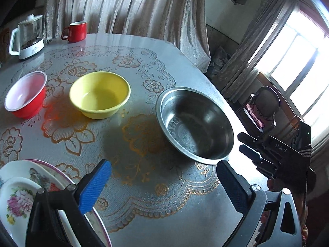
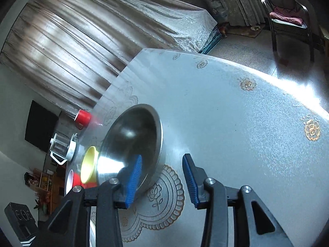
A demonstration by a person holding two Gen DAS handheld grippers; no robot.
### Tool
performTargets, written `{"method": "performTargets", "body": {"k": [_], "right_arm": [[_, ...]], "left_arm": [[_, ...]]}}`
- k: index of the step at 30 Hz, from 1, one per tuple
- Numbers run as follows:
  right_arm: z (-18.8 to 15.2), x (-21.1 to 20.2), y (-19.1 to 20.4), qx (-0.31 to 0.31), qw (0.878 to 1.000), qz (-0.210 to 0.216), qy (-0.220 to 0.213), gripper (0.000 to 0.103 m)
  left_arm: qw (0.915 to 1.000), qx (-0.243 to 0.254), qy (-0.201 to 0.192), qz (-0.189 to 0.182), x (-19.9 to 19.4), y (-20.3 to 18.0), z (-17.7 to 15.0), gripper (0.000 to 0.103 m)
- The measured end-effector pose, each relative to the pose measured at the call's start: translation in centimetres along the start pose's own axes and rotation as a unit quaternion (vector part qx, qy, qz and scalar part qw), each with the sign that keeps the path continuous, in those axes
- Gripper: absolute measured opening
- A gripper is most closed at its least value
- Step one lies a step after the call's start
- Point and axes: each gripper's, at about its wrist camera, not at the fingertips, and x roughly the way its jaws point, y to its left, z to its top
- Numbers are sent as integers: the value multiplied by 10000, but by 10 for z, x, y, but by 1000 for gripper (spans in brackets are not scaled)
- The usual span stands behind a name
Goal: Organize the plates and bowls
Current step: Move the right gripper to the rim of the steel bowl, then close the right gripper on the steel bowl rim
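A steel bowl (image 1: 195, 123) stands on the table right of centre, a yellow bowl (image 1: 100, 94) to its left, and a red bowl with a white inside (image 1: 25, 94) further left. Flowered plates (image 1: 18, 195) are stacked at the near left, partly behind my left finger. My left gripper (image 1: 164, 185) hovers wide open over bare tablecloth with nothing in it. My right gripper (image 1: 245, 147) sits just off the steel bowl's right rim. In the right wrist view the right gripper (image 2: 162, 181) is open; the steel bowl (image 2: 133, 140) lies just beyond its left pad, with the yellow bowl (image 2: 88, 164) behind.
A glass kettle (image 1: 26, 37) and a red mug (image 1: 75, 32) stand at the table's far left edge. Curtains hang behind. A chair (image 2: 287, 14) stands on the floor past the table's right edge (image 1: 230, 105). The flowered tablecloth (image 2: 246, 133) stretches right of the steel bowl.
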Motion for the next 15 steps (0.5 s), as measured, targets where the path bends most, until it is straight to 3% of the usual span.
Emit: {"method": "performTargets", "body": {"k": [15], "right_arm": [[15,45,-10,-144,9985,-3,526,41]], "left_arm": [[9991,-131,360,-157,63,-10,31,103]]}}
